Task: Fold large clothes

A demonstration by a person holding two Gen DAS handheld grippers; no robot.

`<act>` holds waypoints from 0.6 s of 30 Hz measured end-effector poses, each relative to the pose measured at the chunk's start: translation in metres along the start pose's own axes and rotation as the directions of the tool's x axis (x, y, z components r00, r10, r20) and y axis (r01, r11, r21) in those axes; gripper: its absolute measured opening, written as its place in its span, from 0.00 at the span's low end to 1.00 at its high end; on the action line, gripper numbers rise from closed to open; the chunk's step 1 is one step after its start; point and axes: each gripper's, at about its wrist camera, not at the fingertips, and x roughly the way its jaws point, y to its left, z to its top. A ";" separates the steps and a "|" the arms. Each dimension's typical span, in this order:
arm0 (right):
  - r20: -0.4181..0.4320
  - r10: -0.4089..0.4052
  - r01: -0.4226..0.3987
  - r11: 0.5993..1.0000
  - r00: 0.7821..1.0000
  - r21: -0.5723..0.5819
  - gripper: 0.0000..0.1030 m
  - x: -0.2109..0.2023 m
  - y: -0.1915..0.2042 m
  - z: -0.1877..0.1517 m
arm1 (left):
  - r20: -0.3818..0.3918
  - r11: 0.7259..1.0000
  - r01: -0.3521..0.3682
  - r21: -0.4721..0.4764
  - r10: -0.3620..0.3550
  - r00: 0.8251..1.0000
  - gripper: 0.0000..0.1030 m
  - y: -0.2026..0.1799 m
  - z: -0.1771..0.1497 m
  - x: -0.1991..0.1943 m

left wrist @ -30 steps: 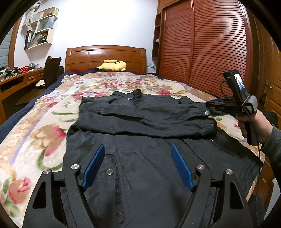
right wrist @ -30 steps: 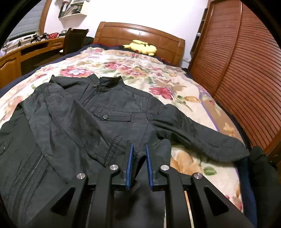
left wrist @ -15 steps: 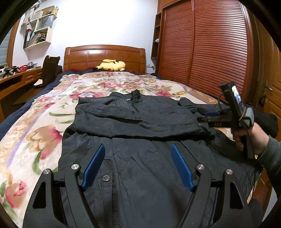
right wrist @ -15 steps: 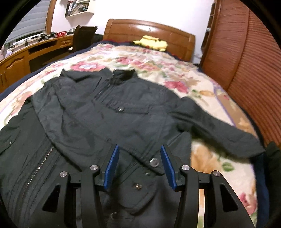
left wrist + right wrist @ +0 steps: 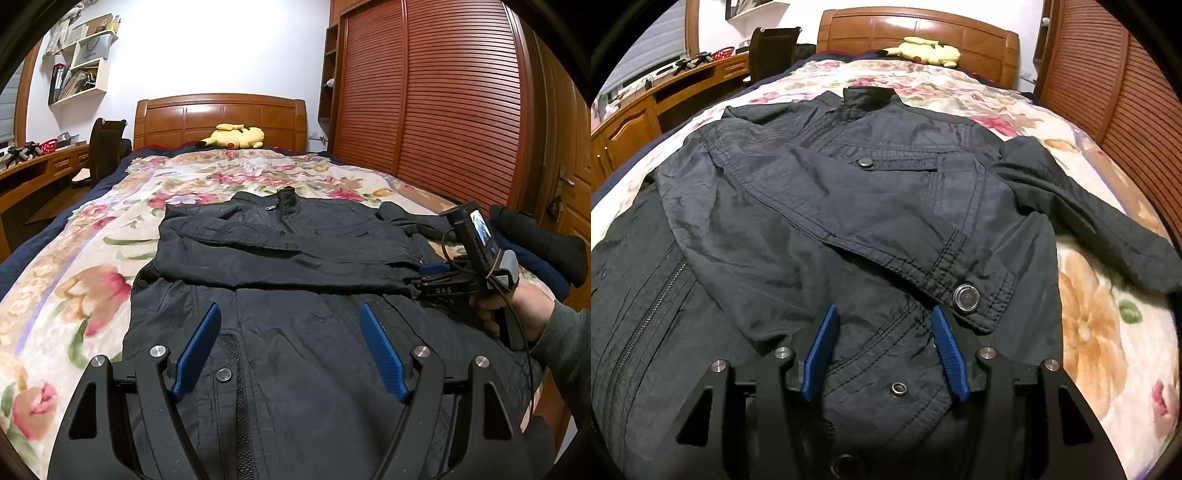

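A black jacket (image 5: 288, 266) lies front up on the floral bedspread, collar toward the headboard. One sleeve is folded across its chest; its cuff with a metal snap (image 5: 966, 297) lies just beyond my right gripper (image 5: 882, 317), which is open and empty above the jacket's lower front. The other sleeve (image 5: 1108, 221) stretches out to the right. My left gripper (image 5: 290, 314) is open and empty over the jacket's hem. The right gripper also shows in the left wrist view (image 5: 436, 271), held in a hand at the jacket's right edge.
A yellow plush toy (image 5: 234, 136) lies by the wooden headboard (image 5: 221, 114). A slatted wardrobe (image 5: 443, 103) stands on the right. A desk (image 5: 37, 173) and chair (image 5: 107, 147) stand on the left. Dark folded clothes (image 5: 539, 243) lie at the bed's right edge.
My right gripper let go of the sleeve cuff, which now lies on the jacket front, and opened. It drew back toward the hem. The left gripper stayed open.
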 end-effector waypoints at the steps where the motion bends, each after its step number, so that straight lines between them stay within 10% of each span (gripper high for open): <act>1: 0.001 -0.001 0.001 1.000 1.000 0.001 0.55 0.002 0.002 0.002 | 0.001 1.000 0.001 0.001 -0.001 1.000 0.76 0.000 0.000 0.000; 6: -0.013 -0.070 0.070 0.997 0.997 0.025 0.78 -0.001 0.009 0.000 | -0.001 1.000 -0.002 0.004 0.002 1.000 0.76 0.001 0.000 0.000; 18: -0.053 -0.019 0.023 0.997 0.998 0.073 0.81 0.001 -0.002 0.005 | -0.006 1.000 -0.003 0.010 0.003 1.000 0.76 0.002 -0.004 -0.001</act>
